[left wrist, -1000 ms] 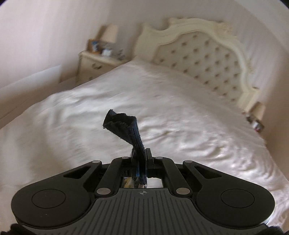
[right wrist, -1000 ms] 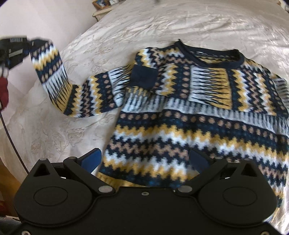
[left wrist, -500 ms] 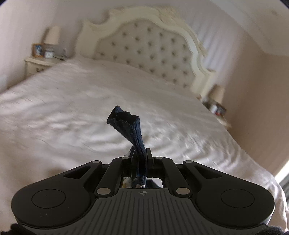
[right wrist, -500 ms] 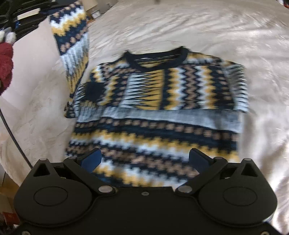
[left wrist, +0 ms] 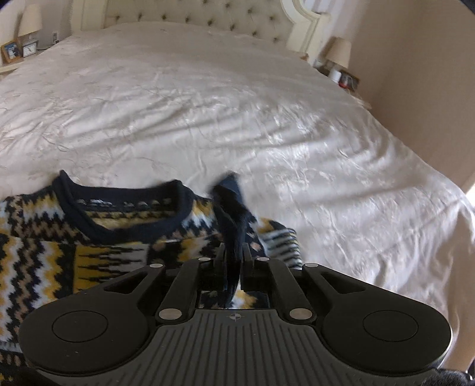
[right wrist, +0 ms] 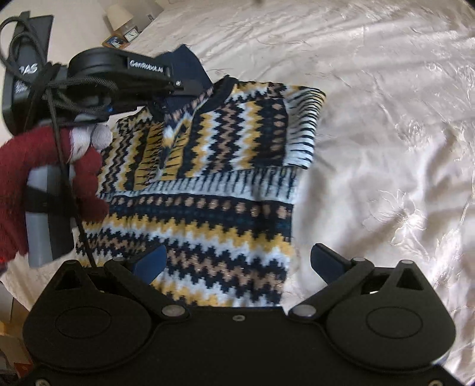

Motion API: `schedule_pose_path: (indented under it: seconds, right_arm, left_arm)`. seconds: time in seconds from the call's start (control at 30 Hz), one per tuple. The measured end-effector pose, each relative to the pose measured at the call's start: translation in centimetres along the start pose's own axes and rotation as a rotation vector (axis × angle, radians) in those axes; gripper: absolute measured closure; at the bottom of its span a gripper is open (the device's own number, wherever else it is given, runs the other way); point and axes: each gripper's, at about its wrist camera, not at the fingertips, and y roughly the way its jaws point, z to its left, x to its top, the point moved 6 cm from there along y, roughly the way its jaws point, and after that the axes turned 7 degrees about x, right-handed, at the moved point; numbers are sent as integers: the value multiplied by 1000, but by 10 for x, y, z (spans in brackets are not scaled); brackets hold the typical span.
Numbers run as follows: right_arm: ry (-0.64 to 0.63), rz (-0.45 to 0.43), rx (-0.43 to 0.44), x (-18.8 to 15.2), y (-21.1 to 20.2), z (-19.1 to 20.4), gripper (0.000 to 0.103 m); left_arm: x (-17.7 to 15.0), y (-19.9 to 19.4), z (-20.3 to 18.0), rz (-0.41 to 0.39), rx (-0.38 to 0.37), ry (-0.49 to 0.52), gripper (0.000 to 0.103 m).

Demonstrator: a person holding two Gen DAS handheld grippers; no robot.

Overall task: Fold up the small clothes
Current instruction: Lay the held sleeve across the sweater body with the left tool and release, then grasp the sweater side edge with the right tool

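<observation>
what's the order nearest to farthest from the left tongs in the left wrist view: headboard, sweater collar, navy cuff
1. navy cuff: pinched in the left tongs, centre.
2. sweater collar: just beyond, to the left, lying on the bed.
3. headboard: far end of the bed, at the top.

Knitted wool sweater [right wrist: 207, 184], glossy bedspread [right wrist: 386, 118]

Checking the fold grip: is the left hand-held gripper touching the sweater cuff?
Touching. Left wrist view shows the left hand-held gripper clamped on the navy cuff.
</observation>
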Motion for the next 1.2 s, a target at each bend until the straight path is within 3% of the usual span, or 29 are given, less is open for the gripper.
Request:
schedule_pose_path:
  seconds: [0.07,0.17,0.37,0.5,0.77,0.97,1.2]
  right_arm:
    - [4,1,-1,2,3,-4,0]
    - [9,3,-10,7,7,-9,0]
    - [16,-35,-49,28,10,-14,0]
    - [2,-80,-48,54,16,-12,0]
    - [-24,-150,-20,108,49,-13,0]
    - [20,-90,-7,123,82,-22,0]
    - [105,23,32,123,120,-34,0]
  left_arm:
    - [-2,-9,-10,-3,-42,15,69]
    - [-4,-18,-23,3,-145,79,54]
    - [-6,-30,-12,-27,-148,119,52]
    - [-9,-38,26,-15,-51,83,51]
    - [-33,-34,136,99,173,-32,50]
    - [-51,-21,185,186,239,-58,50]
    - [-62,-3,205,225,213,-90,47]
